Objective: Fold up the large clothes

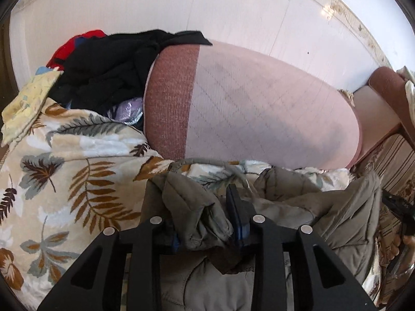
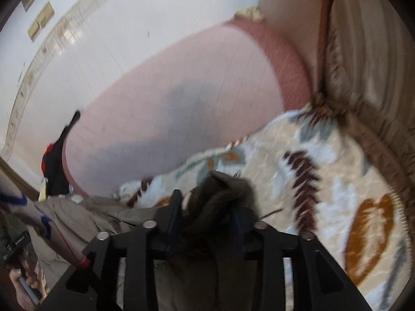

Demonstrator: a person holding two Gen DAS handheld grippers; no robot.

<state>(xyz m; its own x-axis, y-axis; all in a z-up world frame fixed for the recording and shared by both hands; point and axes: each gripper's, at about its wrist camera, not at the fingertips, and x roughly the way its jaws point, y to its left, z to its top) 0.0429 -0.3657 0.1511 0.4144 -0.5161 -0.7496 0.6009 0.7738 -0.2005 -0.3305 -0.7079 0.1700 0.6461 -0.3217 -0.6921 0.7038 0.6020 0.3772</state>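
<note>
An olive padded jacket [image 1: 350,220] lies bunched on a leaf-patterned blanket [image 1: 77,168] spread over a sofa seat. My left gripper [image 1: 202,215] points down at it. A thick fold of the jacket fills the gap between its jaws and covers the left finger, and the right finger [image 1: 236,207] presses against the fold. In the blurred right wrist view my right gripper [image 2: 207,207] stands with its jaws apart around another dark bunch of the jacket [image 2: 220,197], and the fabric sits loose between them. The rest of the jacket [image 2: 77,217] trails off to the left.
A pink sofa backrest [image 1: 259,108] rises behind the blanket. A pile of black and red clothes [image 1: 109,72] sits at its left end. A striped armrest [image 2: 363,51] borders the blanket [image 2: 324,181] on the right. A hand [image 2: 20,280] shows at the lower left.
</note>
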